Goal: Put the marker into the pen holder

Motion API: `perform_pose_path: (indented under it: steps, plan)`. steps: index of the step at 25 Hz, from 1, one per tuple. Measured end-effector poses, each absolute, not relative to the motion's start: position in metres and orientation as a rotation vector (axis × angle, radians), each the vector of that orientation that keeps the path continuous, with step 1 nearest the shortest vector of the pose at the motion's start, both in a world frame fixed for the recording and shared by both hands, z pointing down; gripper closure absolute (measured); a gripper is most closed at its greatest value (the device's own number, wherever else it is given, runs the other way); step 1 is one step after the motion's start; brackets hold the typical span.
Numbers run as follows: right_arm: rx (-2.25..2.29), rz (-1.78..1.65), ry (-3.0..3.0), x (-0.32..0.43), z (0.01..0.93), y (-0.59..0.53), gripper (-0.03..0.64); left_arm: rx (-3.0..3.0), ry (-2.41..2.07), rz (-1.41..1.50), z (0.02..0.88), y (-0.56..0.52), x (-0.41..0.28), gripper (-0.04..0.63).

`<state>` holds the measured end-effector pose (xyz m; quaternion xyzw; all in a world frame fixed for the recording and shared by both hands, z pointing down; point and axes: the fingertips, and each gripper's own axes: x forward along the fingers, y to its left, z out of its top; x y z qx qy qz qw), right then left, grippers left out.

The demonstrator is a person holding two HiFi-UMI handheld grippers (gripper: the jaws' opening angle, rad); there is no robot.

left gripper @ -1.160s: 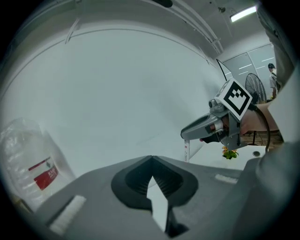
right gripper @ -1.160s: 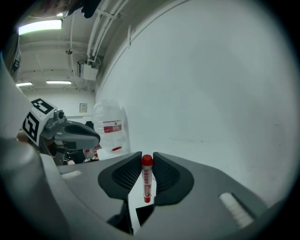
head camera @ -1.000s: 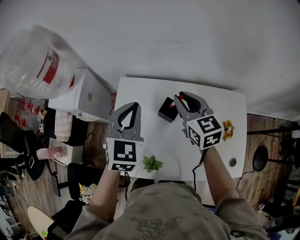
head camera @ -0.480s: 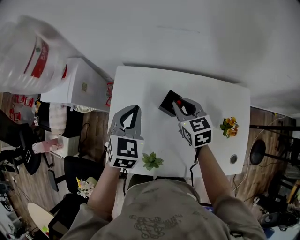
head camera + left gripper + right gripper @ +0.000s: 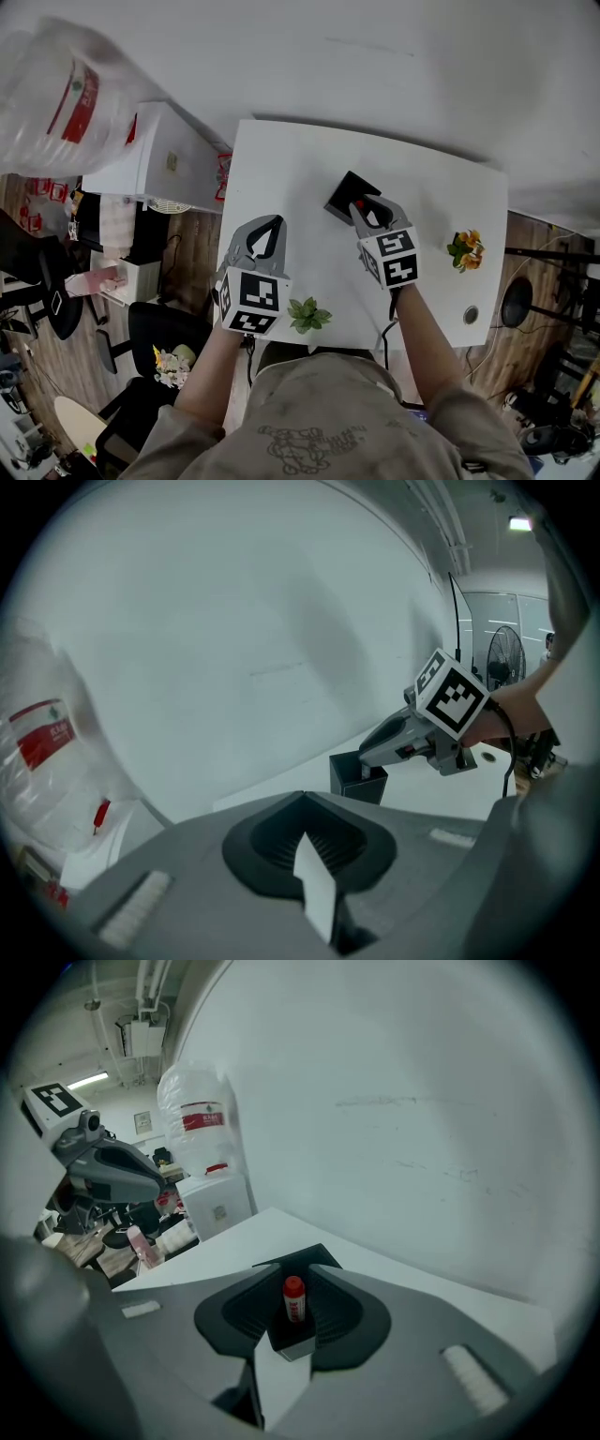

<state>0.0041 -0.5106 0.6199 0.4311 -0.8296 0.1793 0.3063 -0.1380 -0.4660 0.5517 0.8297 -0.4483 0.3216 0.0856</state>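
Marker (image 5: 293, 1299), red-capped: upright in the black pen holder (image 5: 292, 1347), cap above the rim. Right hand-held gripper (image 5: 295, 1266): I read its jaws as apart, one on each side of the marker, with a gap showing on both sides. The pen holder stands on the white counter (image 5: 281, 178), near its middle. Left hand-held gripper (image 5: 302, 794): jaws together on nothing, over the counter's left edge, well apart from the holder. Small green plant (image 5: 306, 315): at the near edge, between the two grippers.
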Motion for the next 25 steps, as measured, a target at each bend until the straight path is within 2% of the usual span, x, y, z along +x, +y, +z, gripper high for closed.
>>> perform_pose_path:
  steps: [2, 10, 21, 25]
  plan:
    - [1.149, 0.46, -2.211, 0.002, 0.612, -0.511, 0.485, 2.473, -1.337, 0.963, 0.55, -0.463, -0.14, 0.595]
    - [1.236, 0.357, -2.367, 0.0, 0.522, -0.511, 0.514, 2.511, -1.42, 0.919, 0.514, -0.462, -0.147, 0.595]
    - [1.34, 0.171, -2.603, 0.0, 0.376, -0.463, 0.585, 2.664, -1.616, 0.717, 0.396, -0.45, -0.157, 0.595]
    - [1.325, 0.1, -2.677, -0.003, 0.341, -0.437, 0.588, 2.711, -1.673, 0.67, 0.363, -0.434, -0.158, 0.595]
